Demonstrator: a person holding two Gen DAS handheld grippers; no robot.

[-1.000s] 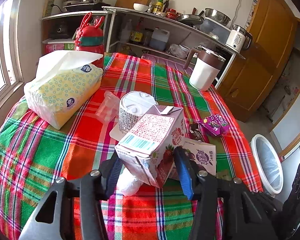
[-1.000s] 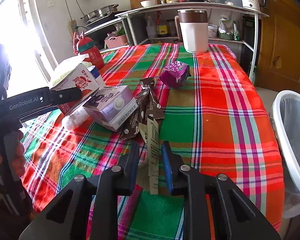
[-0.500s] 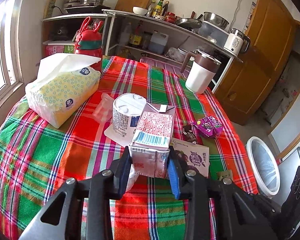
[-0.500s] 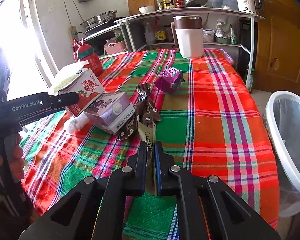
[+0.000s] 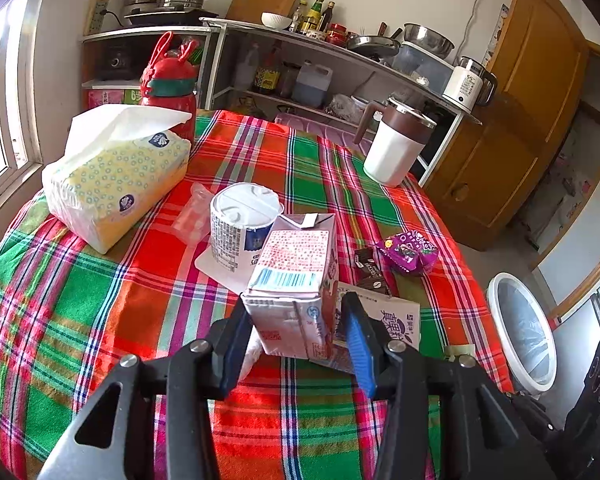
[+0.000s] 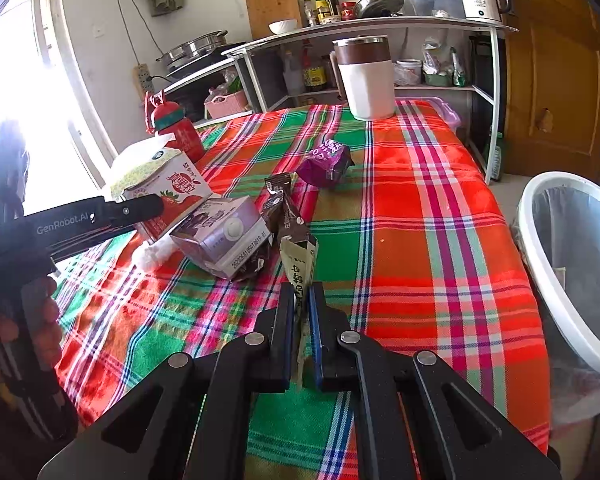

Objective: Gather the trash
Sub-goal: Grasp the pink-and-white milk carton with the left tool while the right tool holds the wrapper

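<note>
A red strawberry milk carton [image 5: 296, 268] stands tilted between the fingers of my left gripper [image 5: 296, 308]. Its jaws are opening, and a thin gap shows at the right pad. My right gripper [image 6: 301, 296] is shut on a beige sachet wrapper [image 6: 300, 260] and holds it upright over the plaid table [image 6: 420, 240]. Beside it lie a purple milk carton [image 6: 220, 236], brown sachets [image 6: 284, 208] and a purple snack wrapper [image 6: 326, 164]. A white cup [image 5: 240, 224] stands behind the red carton. The white bin [image 6: 526, 216] with a clear liner stands off the table's right edge.
A tissue pack [image 5: 116, 184] and a red bottle [image 5: 170, 88] stand at the table's left, by the window. A white jug with a brown lid [image 5: 396, 148] is at the far edge. Kitchen shelves and a wooden door stand behind. A hand holds the left gripper's handle.
The left jaws squeezed the red carton, which turned lengthwise between them, then spread again. The right jaws shut on the beige sachet and raised its end off the cloth.
</note>
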